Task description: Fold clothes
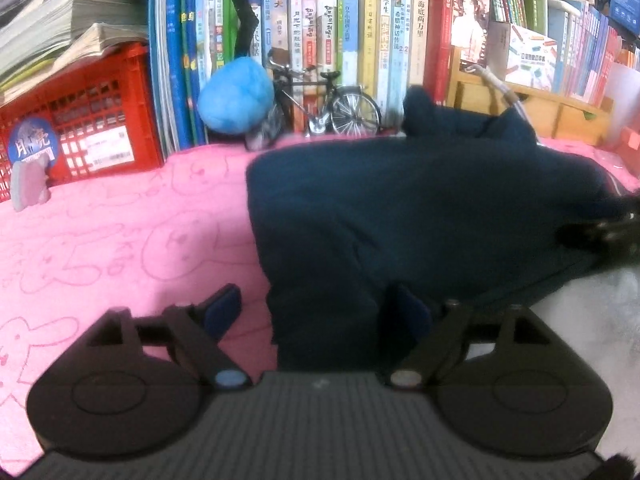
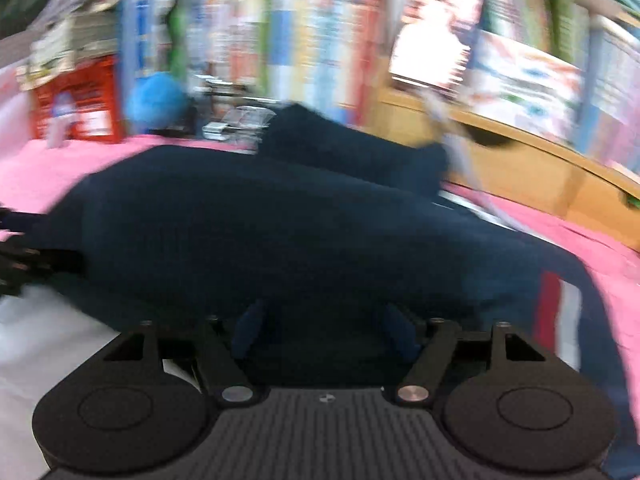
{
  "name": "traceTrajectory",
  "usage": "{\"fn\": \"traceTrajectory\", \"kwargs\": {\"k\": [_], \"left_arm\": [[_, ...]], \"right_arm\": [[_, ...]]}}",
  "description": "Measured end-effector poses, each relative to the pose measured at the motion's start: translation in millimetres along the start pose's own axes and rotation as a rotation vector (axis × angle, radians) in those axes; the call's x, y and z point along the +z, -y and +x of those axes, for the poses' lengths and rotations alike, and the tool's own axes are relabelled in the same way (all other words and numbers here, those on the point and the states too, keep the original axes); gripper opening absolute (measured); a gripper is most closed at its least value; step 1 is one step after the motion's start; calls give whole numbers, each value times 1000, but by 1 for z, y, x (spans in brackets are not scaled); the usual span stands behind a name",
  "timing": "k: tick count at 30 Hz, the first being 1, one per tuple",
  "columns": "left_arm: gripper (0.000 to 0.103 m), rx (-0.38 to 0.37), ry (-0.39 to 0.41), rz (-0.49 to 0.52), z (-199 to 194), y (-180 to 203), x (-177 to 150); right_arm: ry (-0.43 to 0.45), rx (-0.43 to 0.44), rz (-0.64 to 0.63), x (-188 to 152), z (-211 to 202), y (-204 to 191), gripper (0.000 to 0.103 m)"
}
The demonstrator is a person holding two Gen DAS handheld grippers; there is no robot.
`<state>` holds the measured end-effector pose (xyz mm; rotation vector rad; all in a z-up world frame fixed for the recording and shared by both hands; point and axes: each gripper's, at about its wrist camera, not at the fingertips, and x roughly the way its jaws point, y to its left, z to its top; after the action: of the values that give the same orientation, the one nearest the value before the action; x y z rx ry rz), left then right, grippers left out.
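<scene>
A dark navy garment (image 1: 420,208) lies in a heap on a pink blanket (image 1: 120,240). In the left wrist view my left gripper (image 1: 316,314) is open at the garment's near left edge. One blue pad (image 1: 224,312) hangs over the blanket and the other over the cloth. The blurred right wrist view shows my right gripper (image 2: 324,330) low over the same garment (image 2: 260,232), its pads apart with cloth under and between them. A red and white stripe (image 2: 560,312) runs along the garment's right edge. Each gripper shows as a black shape at the edge of the other's view.
Behind the blanket stands a packed bookshelf (image 1: 360,20). In front of it are a red crate (image 1: 80,120), a blue plush ball (image 1: 236,96), a model bicycle (image 1: 332,108) and a wooden box (image 1: 540,108). A white surface (image 1: 580,320) borders the garment near me.
</scene>
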<state>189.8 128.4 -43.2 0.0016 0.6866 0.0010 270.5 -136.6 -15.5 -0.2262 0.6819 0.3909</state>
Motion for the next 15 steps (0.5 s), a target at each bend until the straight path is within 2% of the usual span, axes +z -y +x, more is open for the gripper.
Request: {"fn": "traceTrajectory", "kwargs": {"k": [2, 4, 6, 11, 13, 15], "left_arm": [[86, -2, 0, -1, 0, 0, 0], [87, -4, -1, -1, 0, -1, 0], [87, -4, -1, -1, 0, 0, 0], [87, -10, -2, -4, 0, 0, 1], [87, -9, -2, -4, 0, 0, 1], [87, -9, -2, -5, 0, 0, 1]], "right_arm": [[-4, -40, 36, -7, -2, 26, 68], [-6, -11, 70, -12, -7, 47, 53], [-6, -5, 68, -15, -10, 56, 47], [-12, -12, 59, -11, -14, 51, 50], [-7, -8, 61, -8, -21, 42, 58], [14, 40, 42, -3, -28, 28, 61]]}}
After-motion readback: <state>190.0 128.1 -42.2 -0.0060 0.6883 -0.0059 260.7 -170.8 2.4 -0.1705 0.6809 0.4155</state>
